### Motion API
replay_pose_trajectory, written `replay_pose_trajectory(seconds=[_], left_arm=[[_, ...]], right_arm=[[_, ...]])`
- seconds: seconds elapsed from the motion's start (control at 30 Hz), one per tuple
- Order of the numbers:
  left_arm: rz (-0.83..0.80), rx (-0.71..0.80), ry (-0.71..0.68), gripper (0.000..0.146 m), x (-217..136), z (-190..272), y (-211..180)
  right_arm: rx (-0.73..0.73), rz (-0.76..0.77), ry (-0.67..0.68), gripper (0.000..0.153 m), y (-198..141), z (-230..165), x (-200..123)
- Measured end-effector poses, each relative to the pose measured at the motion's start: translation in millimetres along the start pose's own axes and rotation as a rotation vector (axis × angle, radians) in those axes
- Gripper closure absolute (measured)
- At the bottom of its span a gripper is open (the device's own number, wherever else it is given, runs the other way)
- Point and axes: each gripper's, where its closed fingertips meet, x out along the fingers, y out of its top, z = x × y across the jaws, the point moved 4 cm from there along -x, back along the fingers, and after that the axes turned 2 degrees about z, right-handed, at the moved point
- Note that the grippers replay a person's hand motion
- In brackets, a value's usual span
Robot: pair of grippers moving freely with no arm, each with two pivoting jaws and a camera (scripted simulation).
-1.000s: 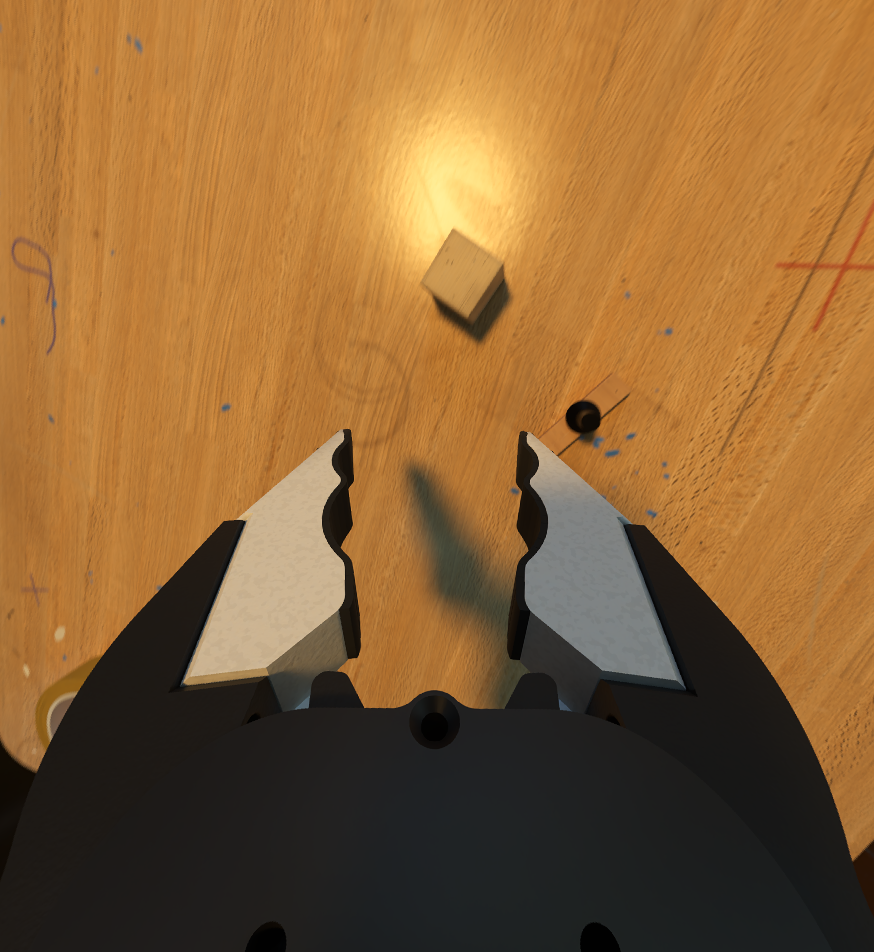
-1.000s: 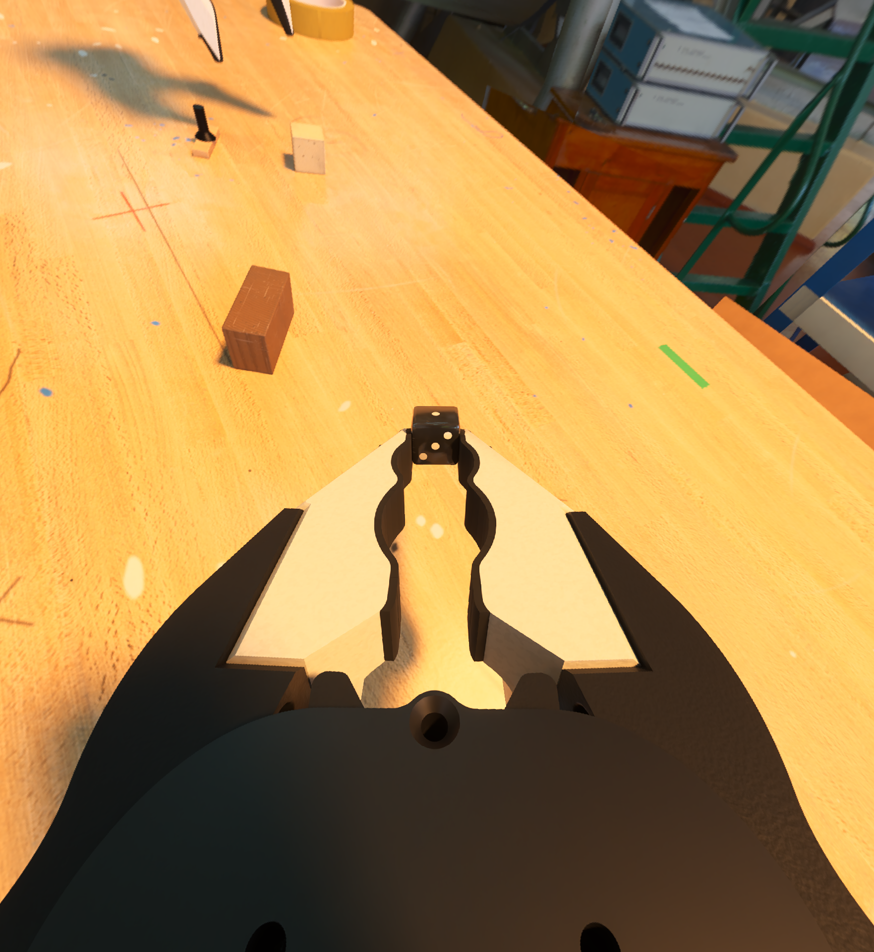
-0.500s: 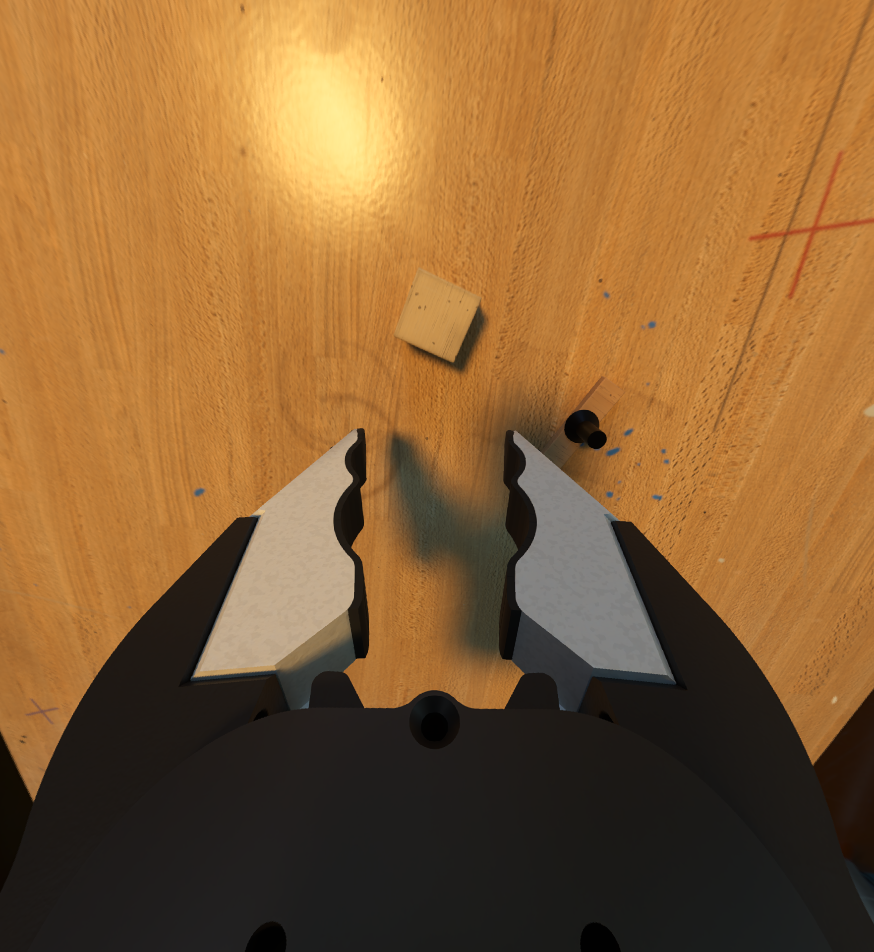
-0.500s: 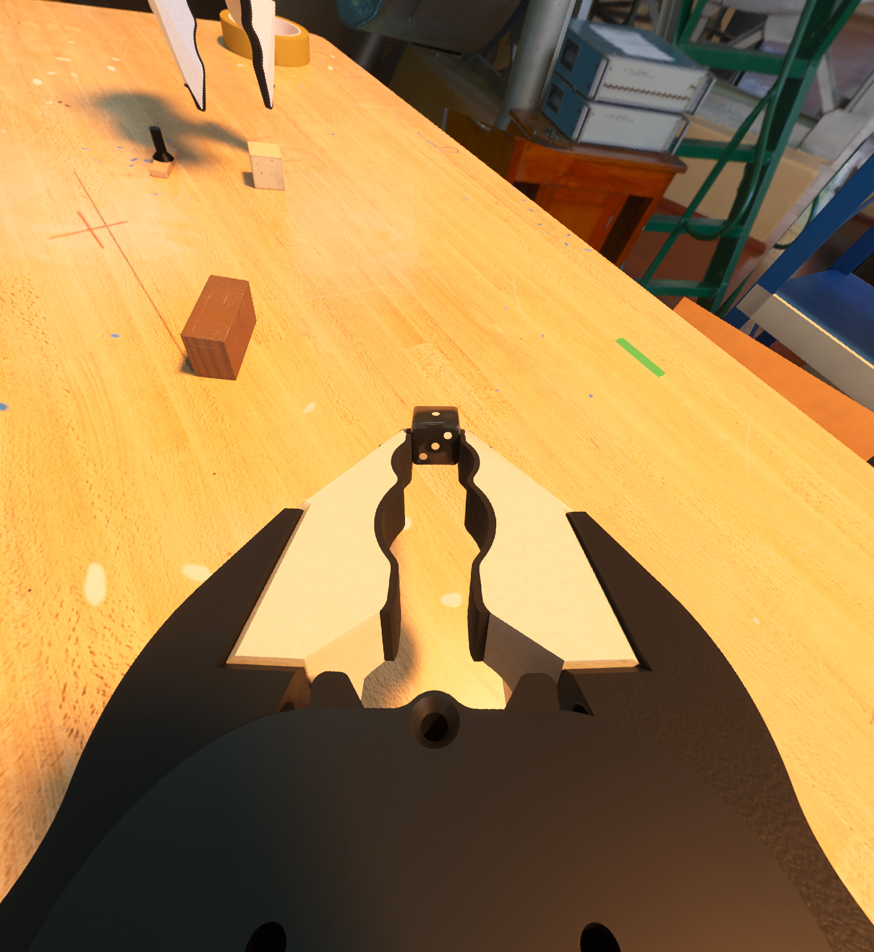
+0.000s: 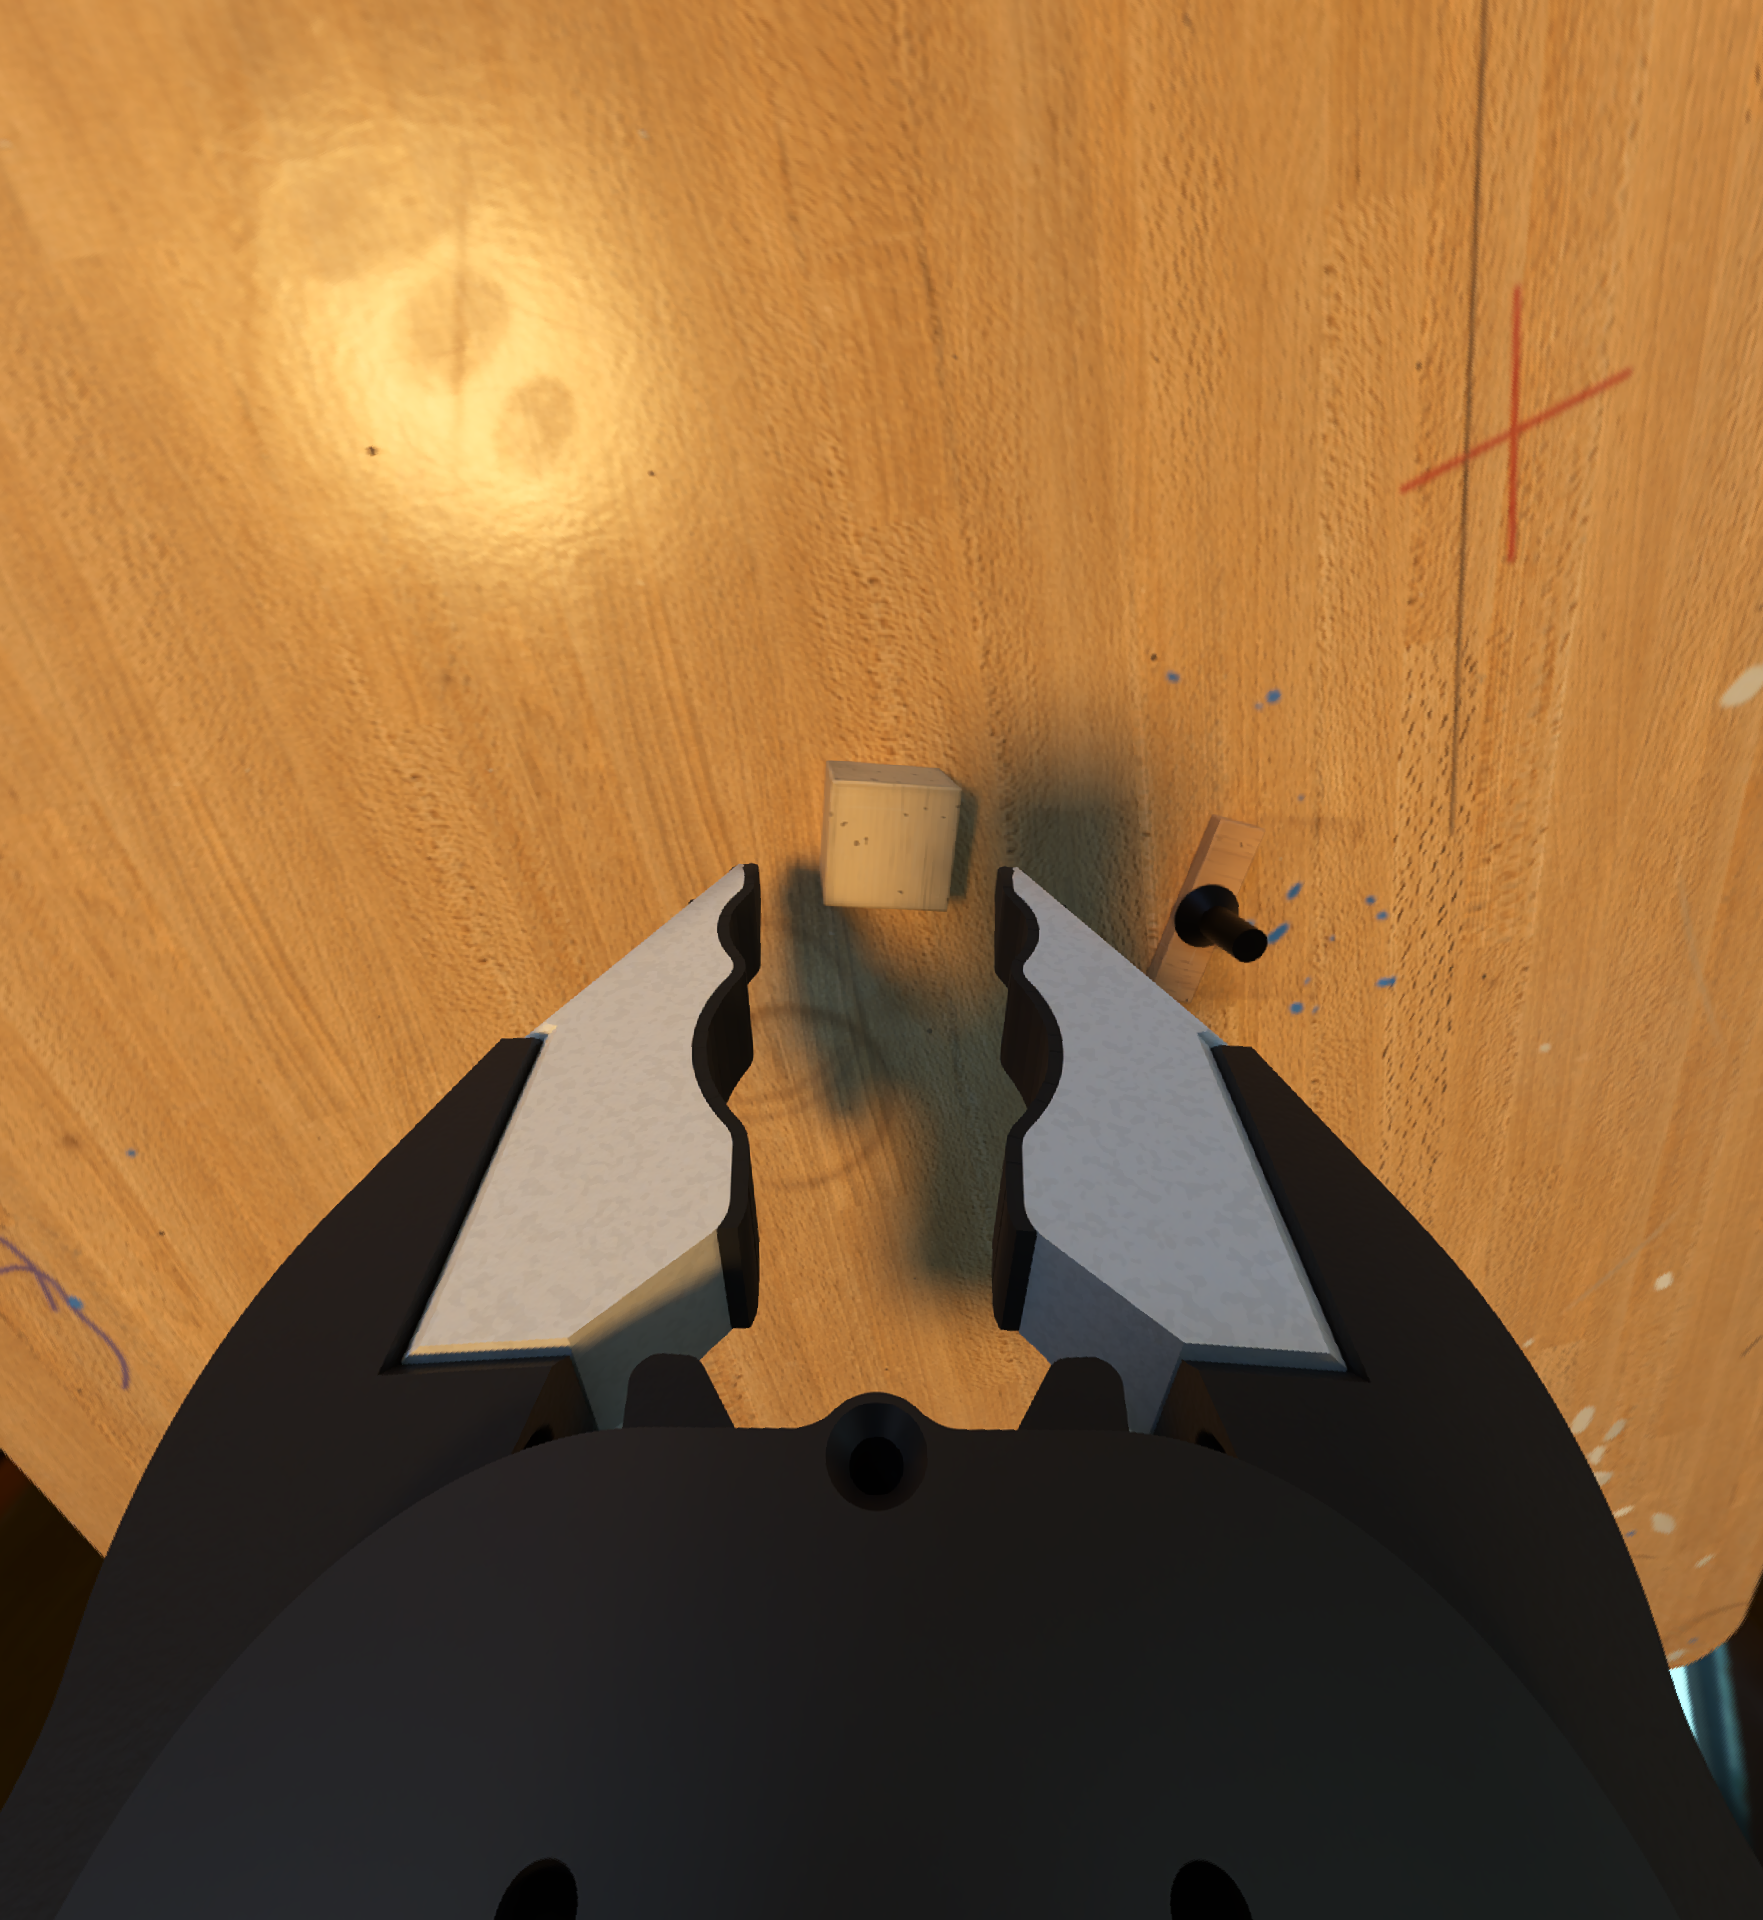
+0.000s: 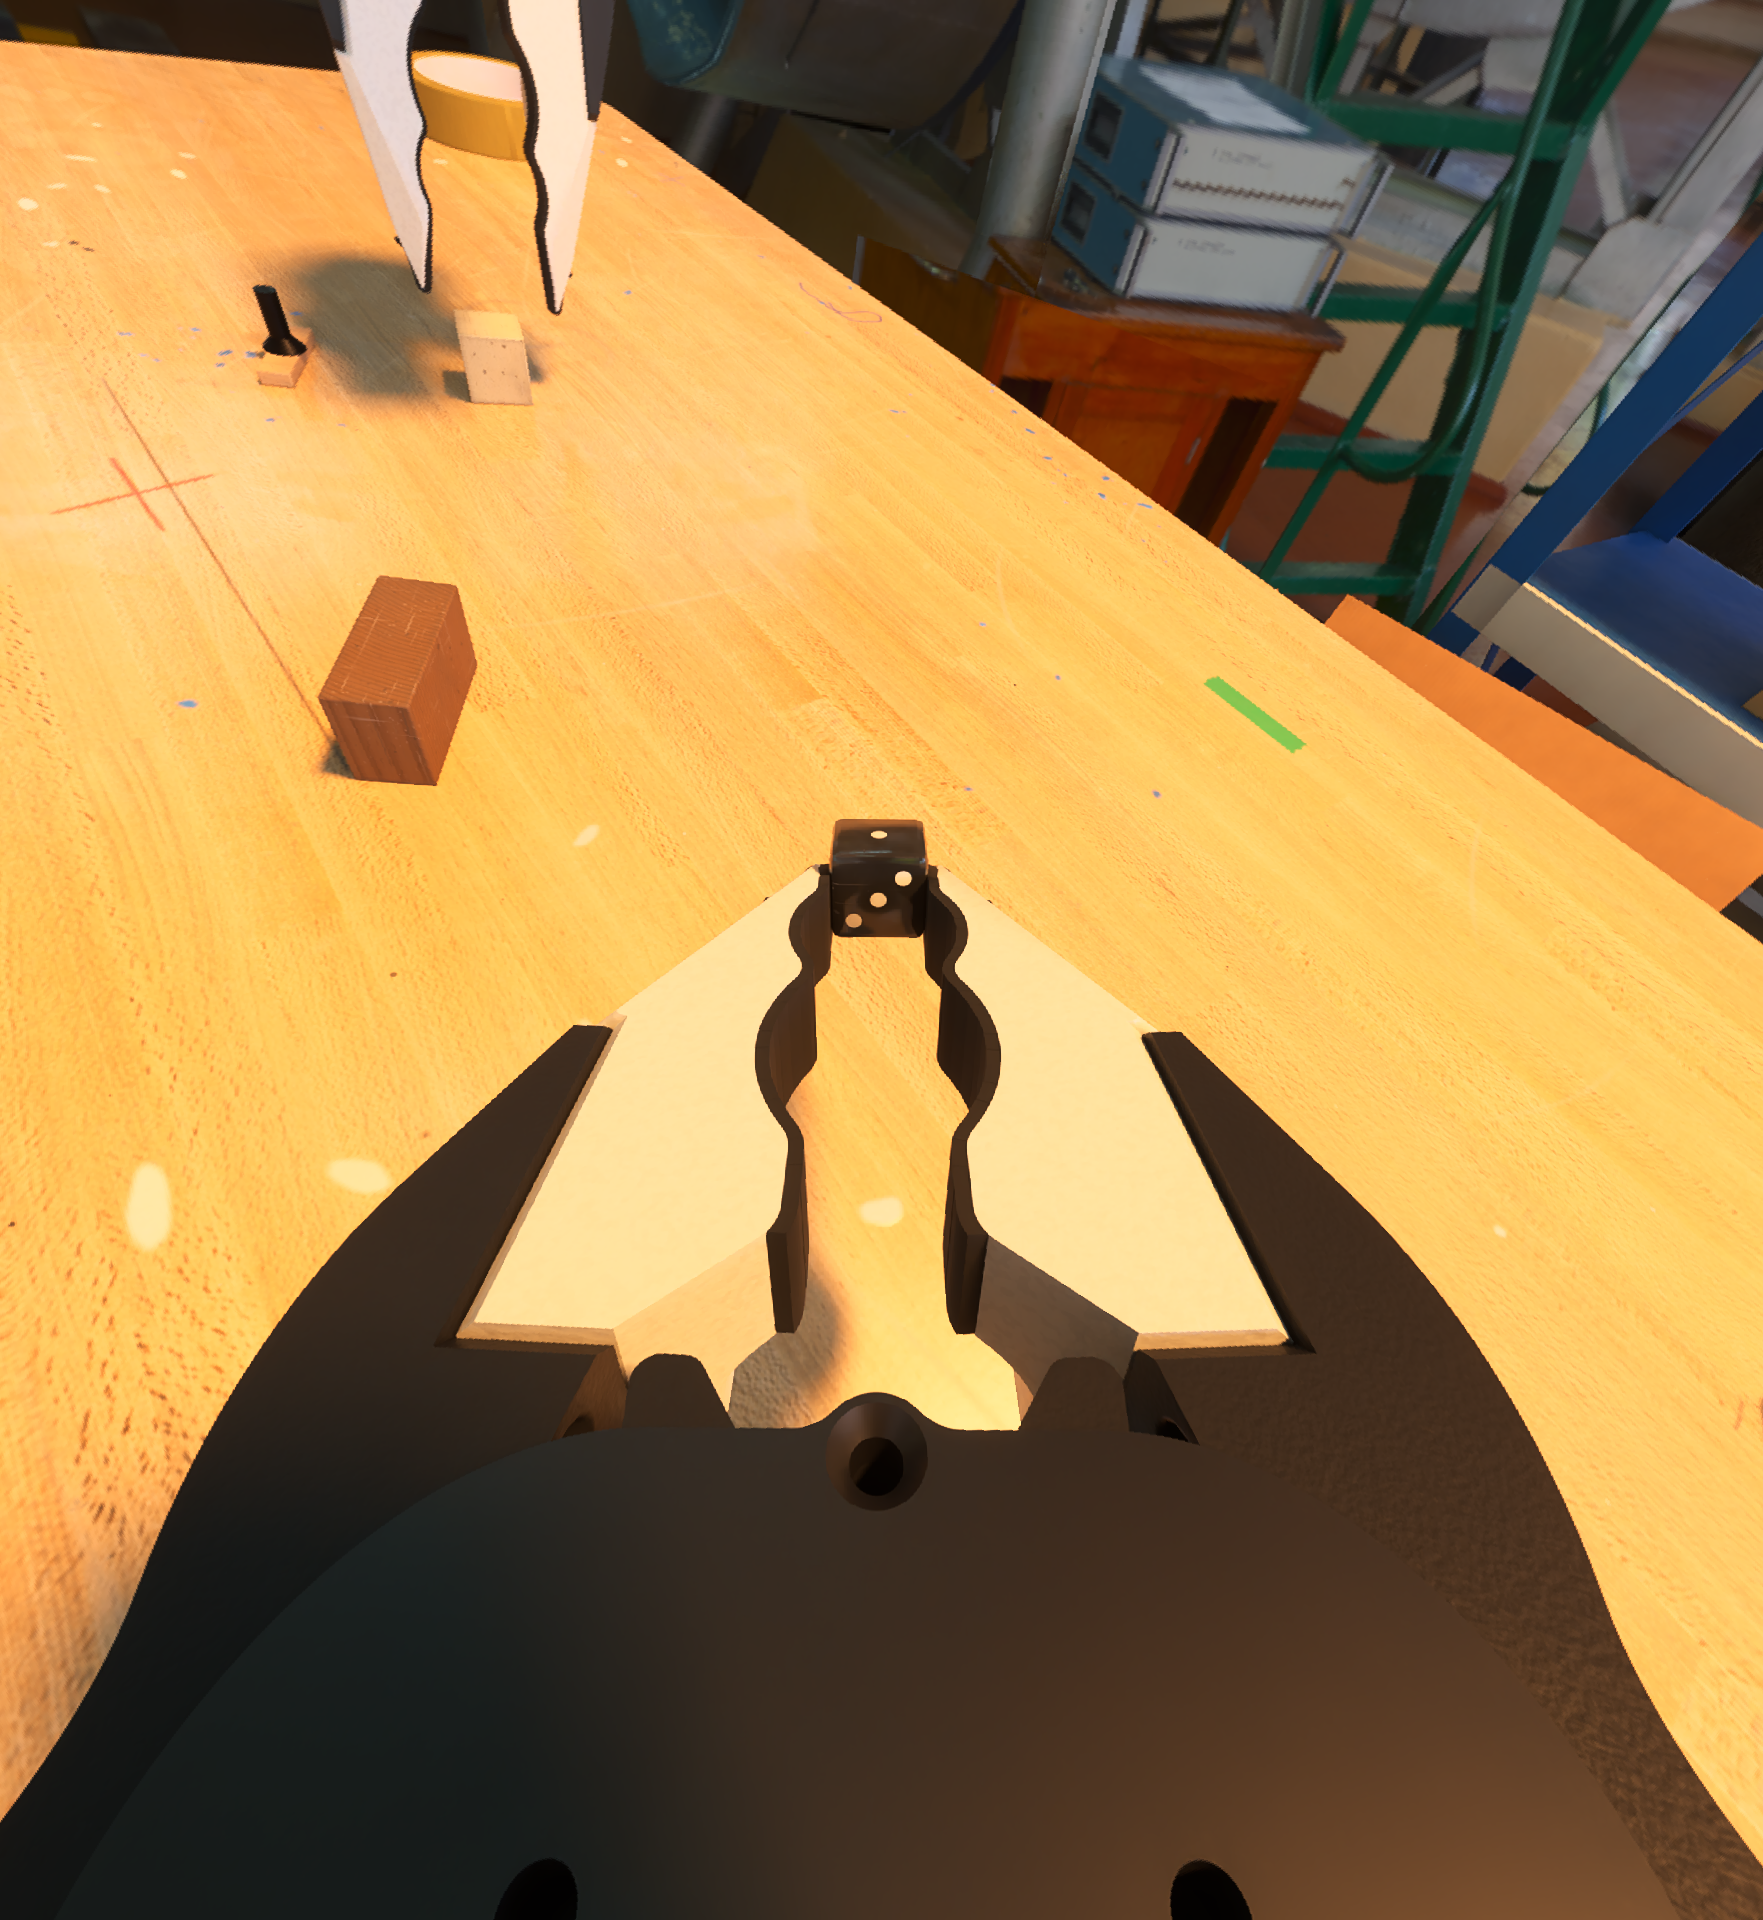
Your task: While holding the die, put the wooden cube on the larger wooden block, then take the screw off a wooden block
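Change: left gripper (image 5: pixel 875 873) has come lower and closer than half a second ago; the wooden cube (image 5: pixel 889 836) now sits just beyond its fingertips, lined up with the gap, where before it was well ahead.
Left tongs: spread wide, wider than the cube, holding nothing; in the right wrist view the tips hang just above the cube and do not touch it yet.
Cube place: on the table (image 5: pixel 648 520), in the far part of it as the right wrist view shows, near the far edge where a roll of yellow tape (image 6: pixel 472 104) lies.
Screw: black screw (image 5: pixel 1218 923) stands head down on a small pale block (image 5: pixel 1204 904), just beside the cube, close to the outer side of one left finger.
Right tongs: right gripper (image 6: pixel 877 883) is pinching the black die (image 6: pixel 878 879) at its tips, above the table and nearer to the table's right edge.
Larger block: dark brown block (image 6: pixel 399 681) stands upright, well apart from the cube, between the two grippers.
Meaning: I judge the approach nearly done; what remains is to lower around the cube and close, without brushing the screw.
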Motion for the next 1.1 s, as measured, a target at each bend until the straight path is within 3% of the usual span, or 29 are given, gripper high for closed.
replay_pose_trajectory(seconds=[0.2, 0.47, 0.63, 0.73, 0.83, 0.9, 1.0, 1.1], left_arm=[[-0.045, 0.057, 0.015, 0.105, 13.5, 5.9, -12.7], [0.062, 0.091, 0.049, 0.120, 18.9, 3.0, -5.0], [0.069, 0.092, 0.041, 0.120, 17.9, 2.5, -7.3], [0.033, 0.077, 0.087, 0.120, 2.6, -0.6, -14.0], [0.062, 0.071, 0.176, 0.119, -35.2, -0.8, -9.2], [0.110, 0.093, 0.287, 0.120, -66.4, 0.5, 7.3], [0.284, 0.179, 0.400, 0.120, -102.6, 15.9, 63.2], [0.326, 0.315, 0.360, 0.120, -93.3, 40.7, 125.2]], right_arm=[[-0.002, -0.007, -0.016, 0.136, -0.3, 2.3, 0.6], [-0.008, -0.012, -0.023, 0.136, -0.2, 2.6, 1.0], [-0.015, -0.004, -0.024, 0.136, 1.9, 2.5, -0.8], [-0.020, 0.005, -0.026, 0.136, 4.2, 2.5, -2.0], [-0.030, 0.015, -0.025, 0.136, 7.2, 1.2, -3.1], [-0.041, 0.018, -0.028, 0.136, 9.1, 0.5, -4.0], [-0.050, 0.032, -0.031, 0.136, 12.4, 0.0, -5.7], [-0.058, 0.045, -0.032, 0.136, 15.6, -0.7, -7.8]])
